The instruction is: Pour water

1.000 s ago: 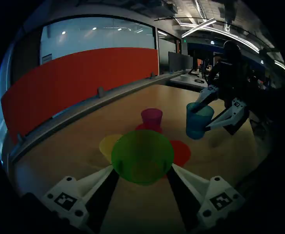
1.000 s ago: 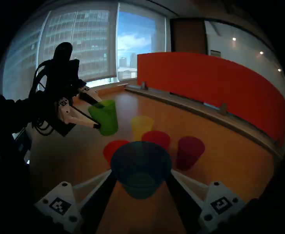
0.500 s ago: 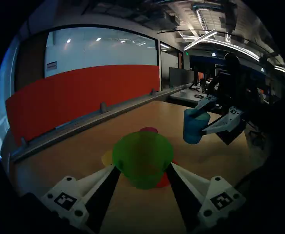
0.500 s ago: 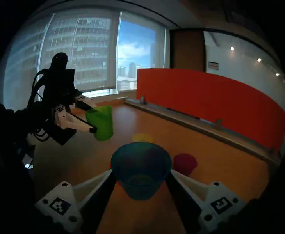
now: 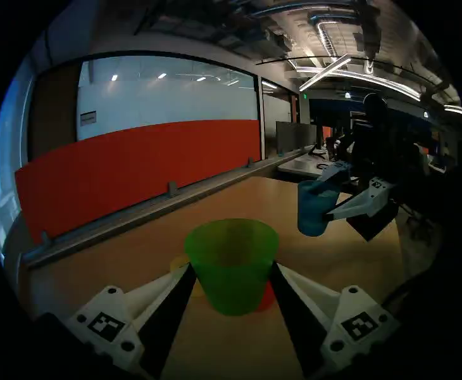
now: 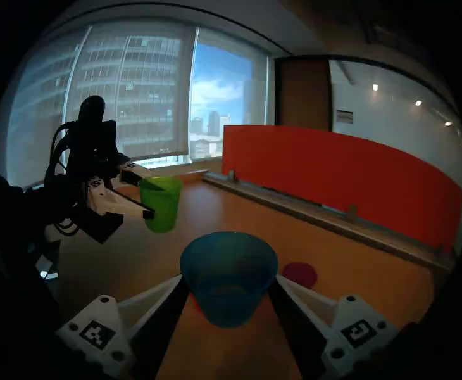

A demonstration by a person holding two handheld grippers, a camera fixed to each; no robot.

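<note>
A green cup [image 5: 232, 253] is pinched by the left gripper [image 5: 232, 271], a blue cup [image 6: 228, 266] by the right gripper [image 6: 228, 283], both held above the table [image 5: 136, 253]

Left gripper [image 5: 232, 271], right gripper [image 6: 229, 280]: both clamped

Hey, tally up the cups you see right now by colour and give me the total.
Green cup: 1
Blue cup: 1
Magenta cup: 1
Yellow cup: 1, just an edge behind the green one
Red cup: 1, just an edge
Total: 5
</note>
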